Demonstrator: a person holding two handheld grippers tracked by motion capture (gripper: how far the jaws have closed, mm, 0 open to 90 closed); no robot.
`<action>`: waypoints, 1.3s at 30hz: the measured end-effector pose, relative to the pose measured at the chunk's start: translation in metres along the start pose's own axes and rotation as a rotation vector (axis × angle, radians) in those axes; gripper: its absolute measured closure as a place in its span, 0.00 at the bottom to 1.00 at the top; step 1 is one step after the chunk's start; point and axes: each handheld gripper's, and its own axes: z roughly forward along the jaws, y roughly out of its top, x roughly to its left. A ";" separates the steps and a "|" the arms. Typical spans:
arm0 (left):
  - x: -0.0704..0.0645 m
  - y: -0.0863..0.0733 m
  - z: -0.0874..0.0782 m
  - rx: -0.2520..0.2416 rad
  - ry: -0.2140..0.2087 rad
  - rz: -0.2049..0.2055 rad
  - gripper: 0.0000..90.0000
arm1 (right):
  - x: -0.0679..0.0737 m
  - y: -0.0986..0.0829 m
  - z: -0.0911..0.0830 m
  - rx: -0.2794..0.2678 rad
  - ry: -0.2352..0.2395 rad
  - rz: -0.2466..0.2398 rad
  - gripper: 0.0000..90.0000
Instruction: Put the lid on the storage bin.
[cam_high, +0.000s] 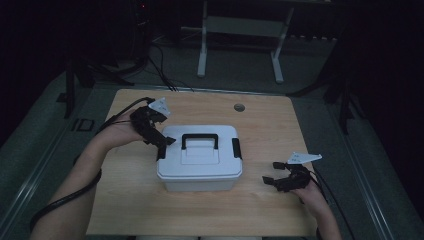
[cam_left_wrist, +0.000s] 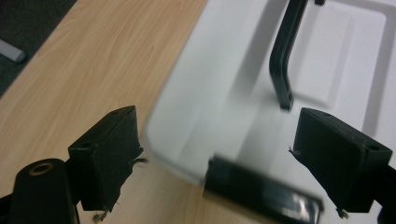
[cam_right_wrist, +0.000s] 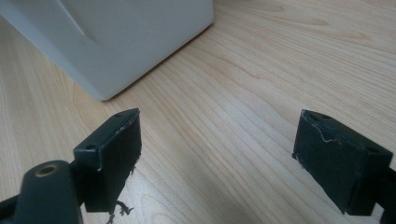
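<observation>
1. White plastic storage box (cam_high: 200, 159) sits at the centre of the wooden bench (cam_high: 125, 200), lid on, black carry handle (cam_high: 199, 140) on top; its long axis runs left to right across the frame.
2. Left claw (cam_high: 162, 145) is at the box's left end, jaws spread wide, released, gripping nothing.
3. Left gripper view: the left latch (cam_left_wrist: 261, 193) lies low in the frame between the two jaws, blurred; lid edge just above it. Latch looks closed, as far as I can tell.
4. Right claw (cam_high: 272, 180) rests low on the bench at lower right of the box, jaws apart, empty; the right latch (cam_high: 237, 148) is apart from it, up and to the left.
5. Judgement: left hand is nearer its latch; that move turns on the jaws straddling the latch.
</observation>
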 end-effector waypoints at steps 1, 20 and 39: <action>0.001 -0.005 -0.002 -0.005 0.000 -0.007 0.16 | 0.000 0.000 0.000 0.004 -0.001 -0.002 0.17; 0.004 -0.091 -0.022 -0.084 -0.009 -0.098 0.16 | 0.000 0.000 0.005 -0.002 0.000 0.004 0.17; -0.020 -0.164 0.024 -0.095 -0.019 -0.194 0.16 | 0.000 -0.006 0.010 -0.021 -0.044 0.009 0.16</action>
